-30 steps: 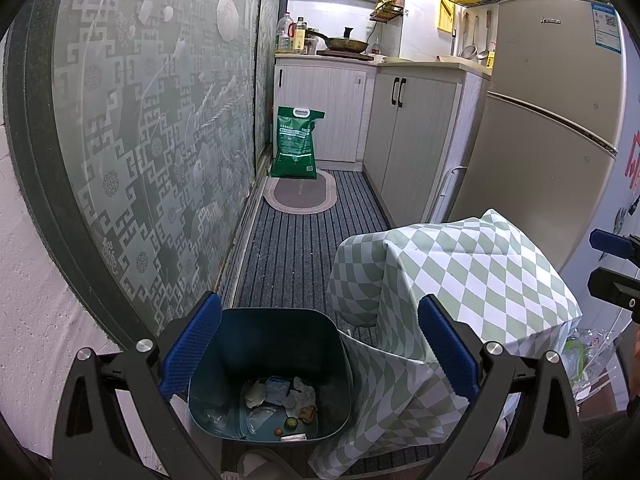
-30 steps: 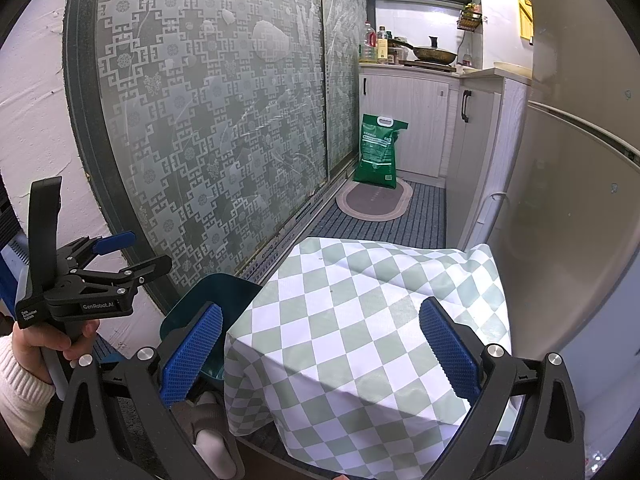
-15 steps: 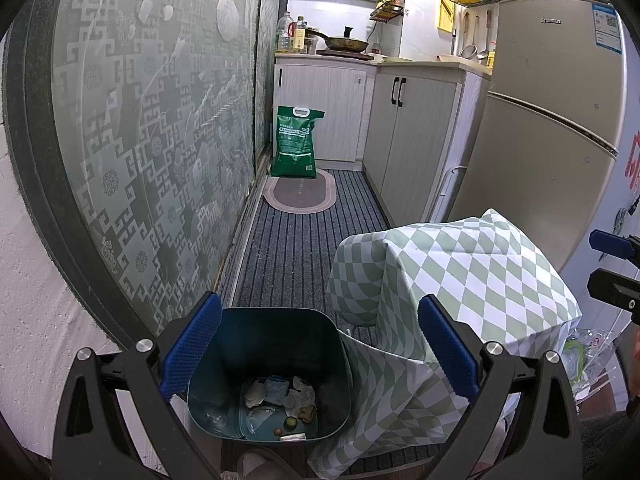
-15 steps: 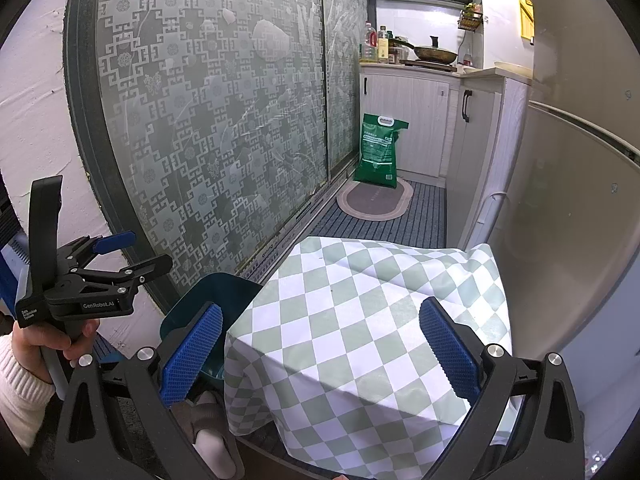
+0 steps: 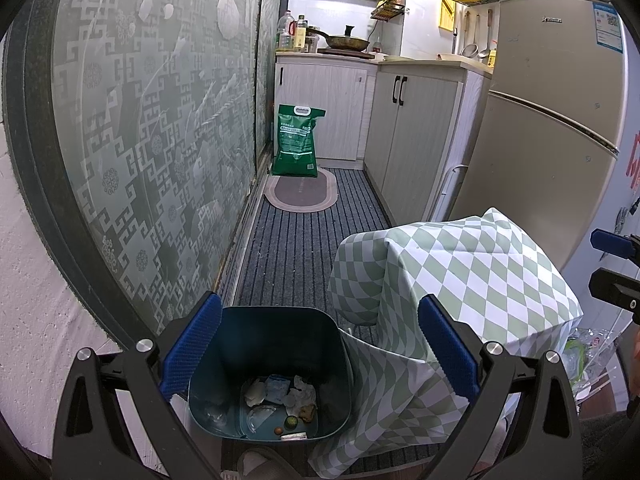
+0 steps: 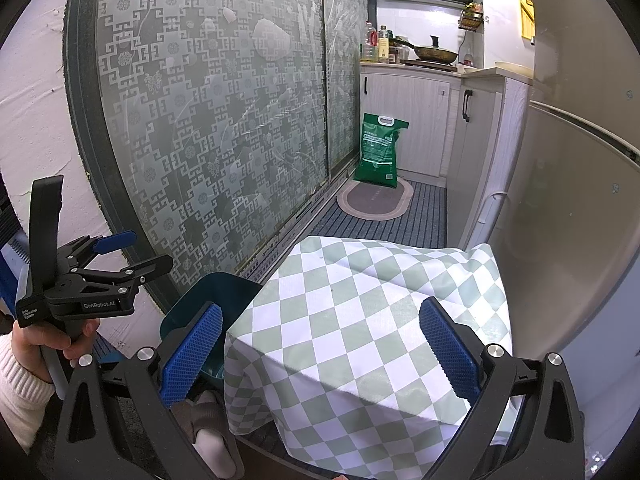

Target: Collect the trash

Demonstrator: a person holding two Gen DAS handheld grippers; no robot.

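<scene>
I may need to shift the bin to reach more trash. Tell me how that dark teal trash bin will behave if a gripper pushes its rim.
The trash bin probably slides easily: only a few scraps lie at its bottom, so it looks light. Its tall walls suggest it may tip under a high push. The checkered cloth drapes against one side and may drag.

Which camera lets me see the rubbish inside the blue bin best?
The left wrist view: it looks straight down into the blue bin, showing the rubbish on its bottom. The right wrist view shows only a piece of the bin's rim beside the checkered cloth; no rubbish.

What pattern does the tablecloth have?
The tablecloth has green and white checks, clearest in the right wrist view.
</scene>
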